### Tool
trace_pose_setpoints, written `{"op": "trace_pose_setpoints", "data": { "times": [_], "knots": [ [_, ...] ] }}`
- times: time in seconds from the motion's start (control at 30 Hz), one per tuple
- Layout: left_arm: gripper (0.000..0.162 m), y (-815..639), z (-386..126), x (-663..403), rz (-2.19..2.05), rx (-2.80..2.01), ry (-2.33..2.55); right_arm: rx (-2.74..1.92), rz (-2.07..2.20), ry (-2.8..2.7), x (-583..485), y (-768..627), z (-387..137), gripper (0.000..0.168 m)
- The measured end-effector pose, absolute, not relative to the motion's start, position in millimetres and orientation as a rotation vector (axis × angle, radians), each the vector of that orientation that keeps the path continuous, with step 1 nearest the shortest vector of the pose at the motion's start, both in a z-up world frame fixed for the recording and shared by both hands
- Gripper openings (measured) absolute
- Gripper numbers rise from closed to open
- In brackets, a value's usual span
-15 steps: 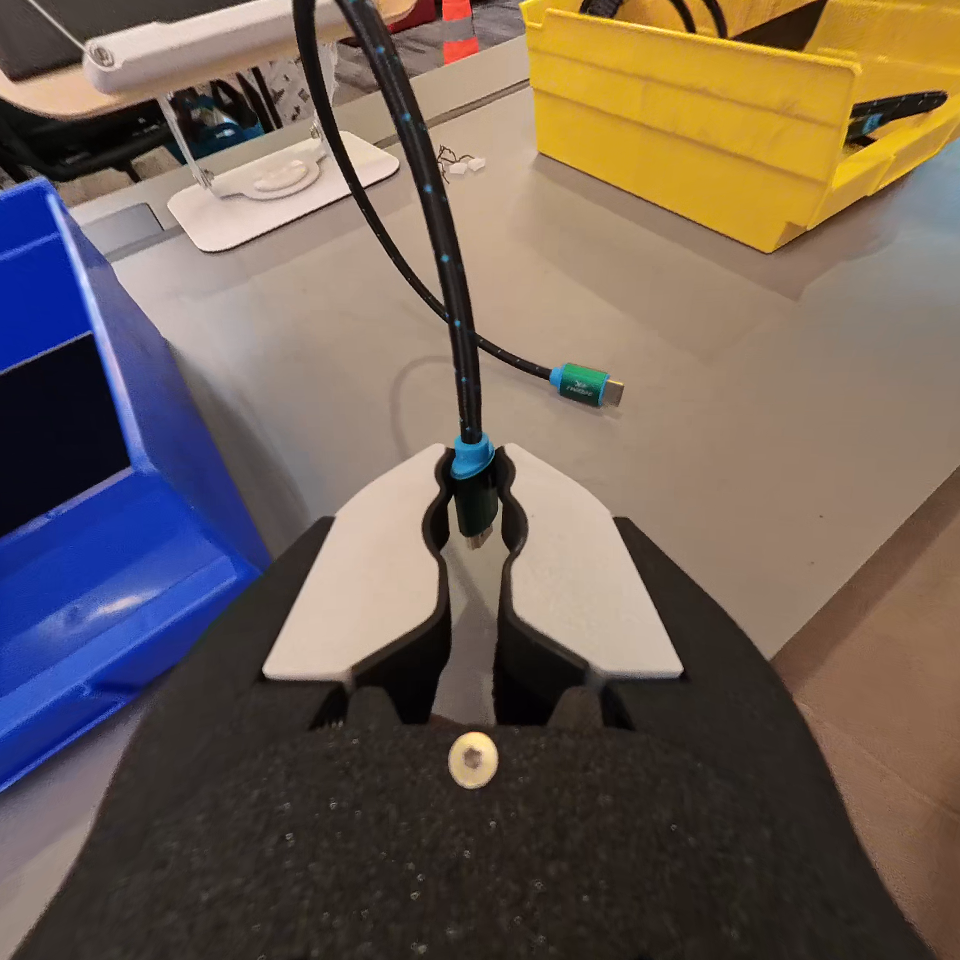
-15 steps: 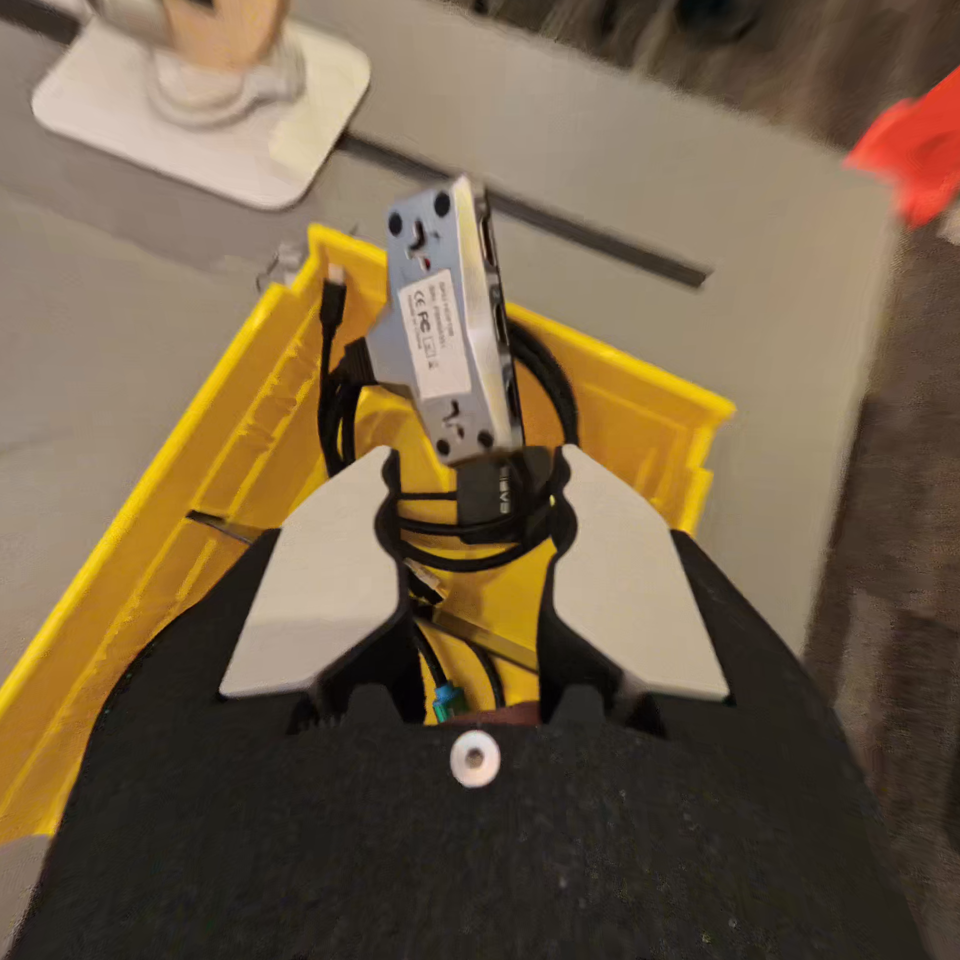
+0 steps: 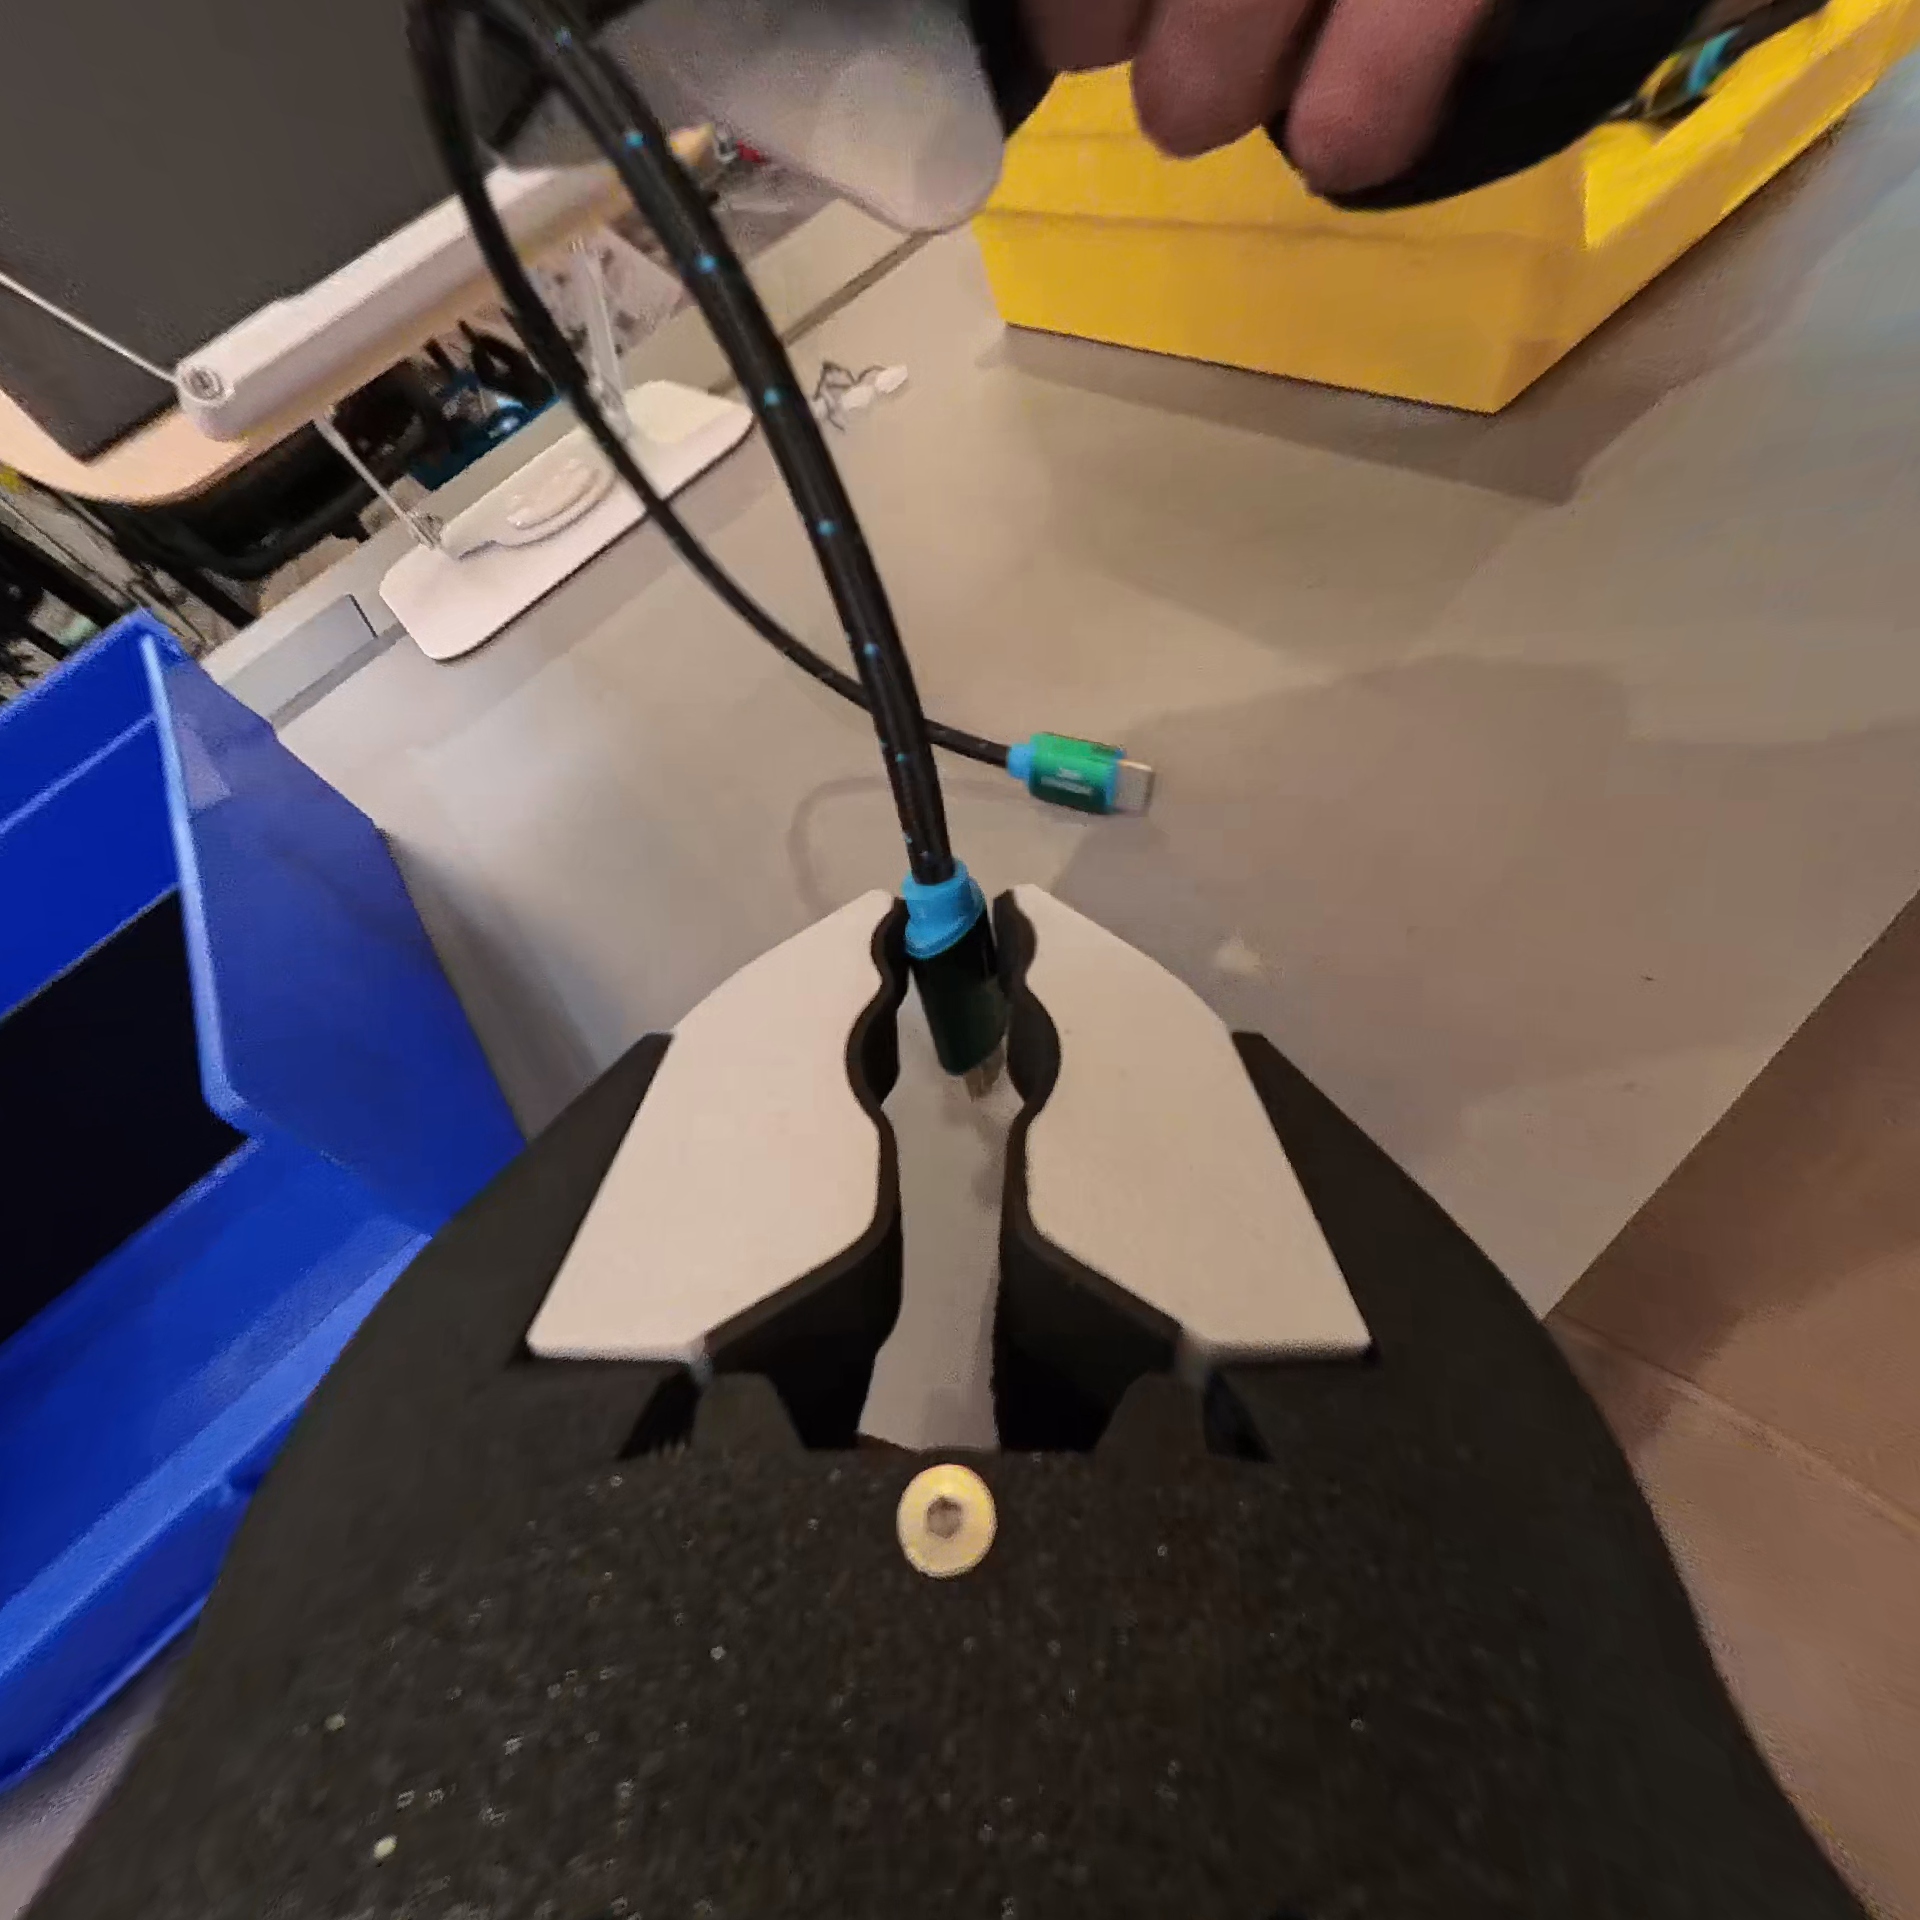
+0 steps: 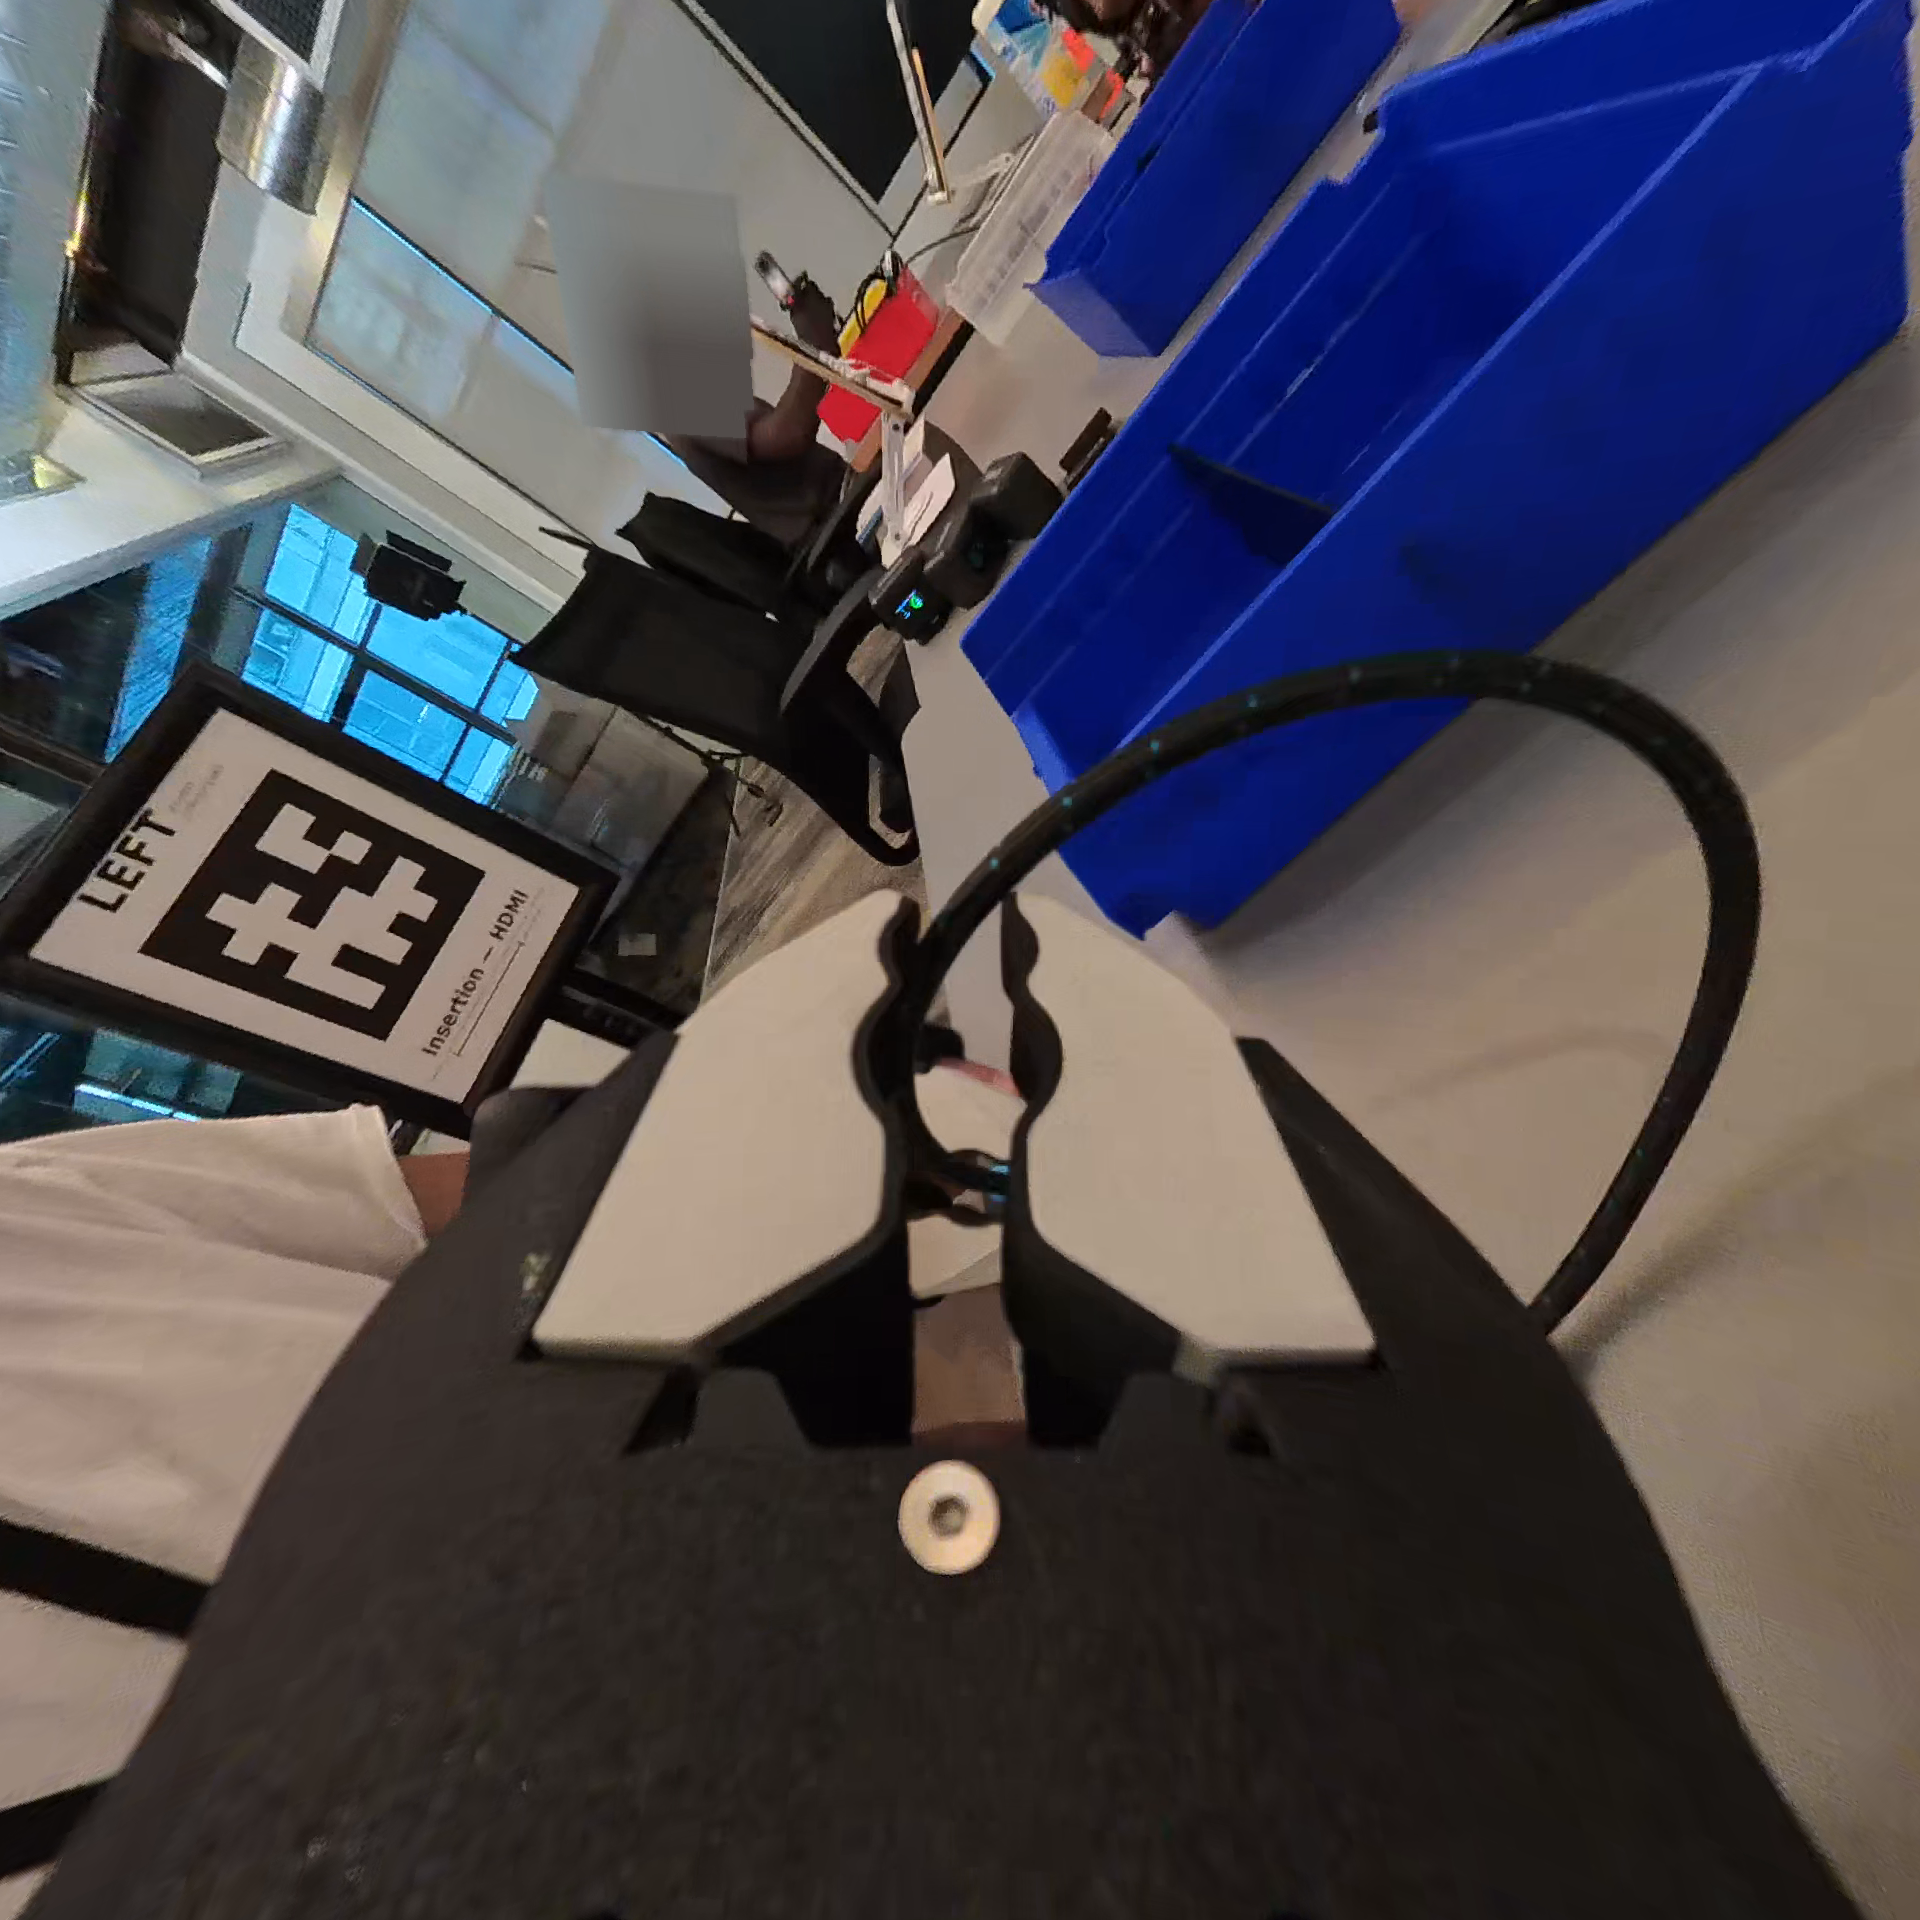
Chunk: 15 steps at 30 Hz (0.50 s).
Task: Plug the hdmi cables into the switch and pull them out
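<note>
My right gripper (image 4: 961, 920) swung off the yellow bin (image 3: 1299, 281) and I've lost the switch, can't tell if its jaws grip anything, left gripper (image 3: 948, 904) still pinching the HDMI plug (image 3: 961, 997) over the table (image 3: 1351, 831), nothing plugged yet.

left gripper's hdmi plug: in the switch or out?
Out. The plug sits clamped in the left gripper, its bare metal tip pointing back toward the camera, over the table. No switch shows in either view.
</note>
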<state>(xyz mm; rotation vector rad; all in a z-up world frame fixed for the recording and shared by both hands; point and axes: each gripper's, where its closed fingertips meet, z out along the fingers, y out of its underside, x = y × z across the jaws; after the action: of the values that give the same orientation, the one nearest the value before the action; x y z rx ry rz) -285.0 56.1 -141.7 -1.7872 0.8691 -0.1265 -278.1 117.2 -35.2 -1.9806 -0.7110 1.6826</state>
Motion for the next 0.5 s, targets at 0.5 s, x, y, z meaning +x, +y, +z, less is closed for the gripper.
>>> {"op": "trace_pose_setpoints", "data": {
  "times": [0.5],
  "knots": [
    [0.024,48.3,-139.0,-291.6,-0.525,-1.906,0.685,-1.970,0.112,-0.973,-48.6,90.7,81.8,0.006]
  ]
}}
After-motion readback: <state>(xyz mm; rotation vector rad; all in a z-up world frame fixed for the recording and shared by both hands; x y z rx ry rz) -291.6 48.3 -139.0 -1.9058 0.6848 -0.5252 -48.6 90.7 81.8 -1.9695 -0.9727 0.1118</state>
